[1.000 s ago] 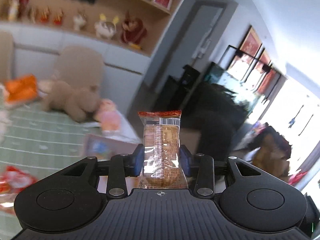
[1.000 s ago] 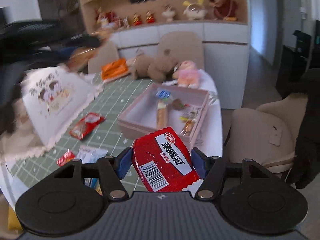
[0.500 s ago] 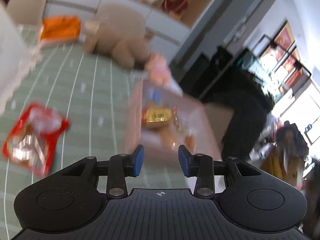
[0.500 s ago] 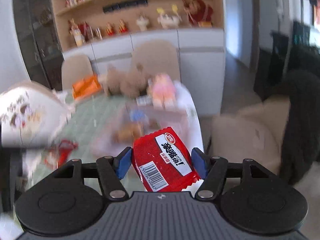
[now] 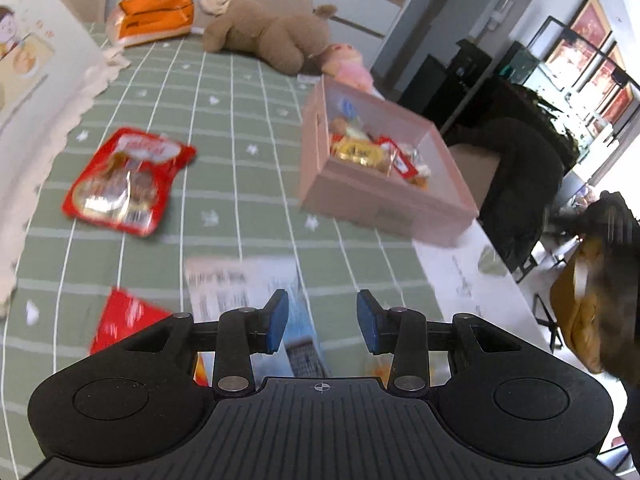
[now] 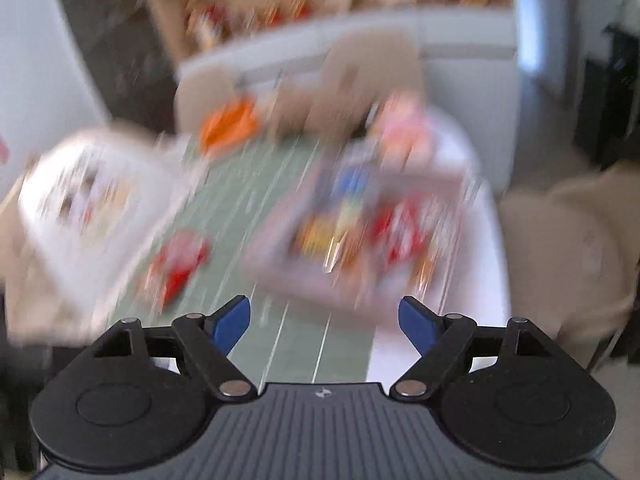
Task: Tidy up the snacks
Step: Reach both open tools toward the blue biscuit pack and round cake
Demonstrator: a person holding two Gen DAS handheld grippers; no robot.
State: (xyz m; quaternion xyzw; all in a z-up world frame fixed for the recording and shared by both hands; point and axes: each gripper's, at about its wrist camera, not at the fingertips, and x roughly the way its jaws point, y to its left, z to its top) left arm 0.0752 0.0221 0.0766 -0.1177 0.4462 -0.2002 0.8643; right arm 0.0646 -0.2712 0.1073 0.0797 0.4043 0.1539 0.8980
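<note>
Left gripper [image 5: 322, 322] hangs half-spread and empty, near the box [image 5: 384, 204]. Right gripper [image 6: 324, 322] gapes wide, empty, before the blurred box [image 6: 320, 288].

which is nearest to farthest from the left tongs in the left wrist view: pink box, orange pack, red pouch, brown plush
From the left tongs:
1. Red pouch, ahead to the left on the green cloth.
2. Pink box, ahead to the right; close to the pouch in range, so this order is loose.
3. Brown plush, far side, centre.
4. Orange pack, far left corner.
</note>
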